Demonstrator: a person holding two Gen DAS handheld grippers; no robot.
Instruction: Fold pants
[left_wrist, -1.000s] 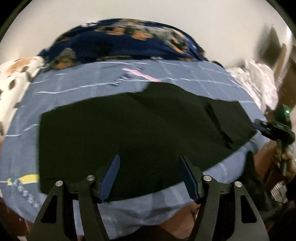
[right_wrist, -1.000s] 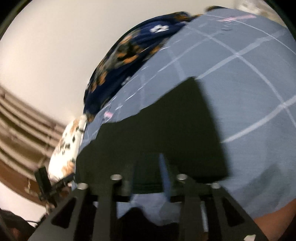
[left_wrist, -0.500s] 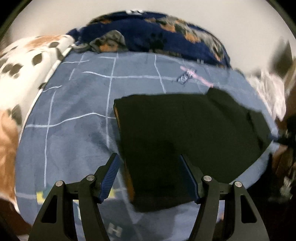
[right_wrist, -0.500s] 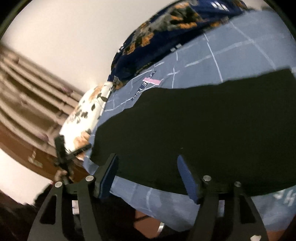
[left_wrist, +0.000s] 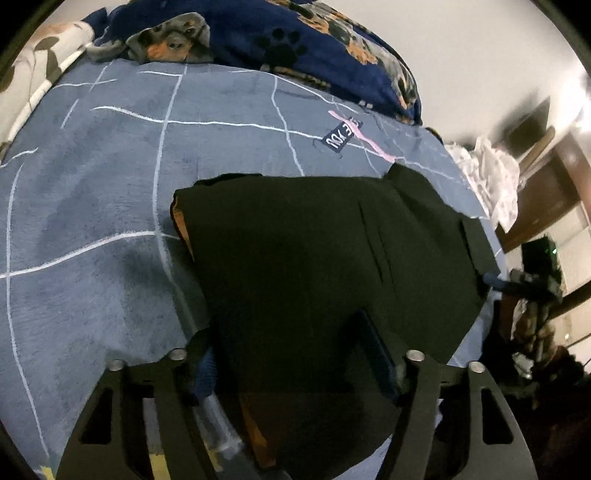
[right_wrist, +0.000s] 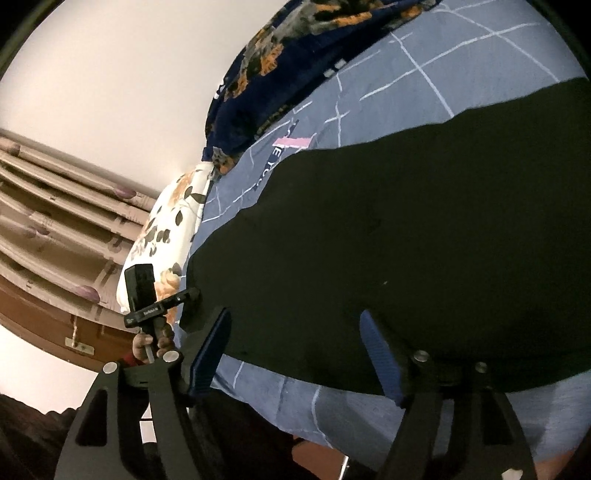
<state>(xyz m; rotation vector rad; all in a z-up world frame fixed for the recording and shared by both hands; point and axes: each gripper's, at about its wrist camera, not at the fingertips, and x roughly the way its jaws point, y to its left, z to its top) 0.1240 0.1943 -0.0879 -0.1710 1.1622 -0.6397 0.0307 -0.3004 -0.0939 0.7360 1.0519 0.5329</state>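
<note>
So we've got the blue bedspread with its white grid lines filling most of the left wrist view, running from 7 o'clock up to 1 o'clock. The black pants lie flat on it, already doubled over, taking up the centre and stretching out toward 3 o'clock; there's an orange lining peeking out along the folded edge at about 9 o'clock of the garment. In the right wrist view the same pants spread from the middle out to 3 o'clock.

Up at 12 o'clock there's a navy blanket with paw prints and dog faces bunched against the wall, and a white floral pillow at 10 o'clock. A small dark label sits on the bedspread just past the pants at 1 o'clock.

Our left gripper is down at 6 o'clock with the near corner of the pants between its blue pads; the jaws have just been closing in, but we honestly can't tell if they're pinching the cloth.

Our right gripper at 6 o'clock has just been opening up and stands wide, hovering over the pants' near edge, pads apart from the cloth.
</note>
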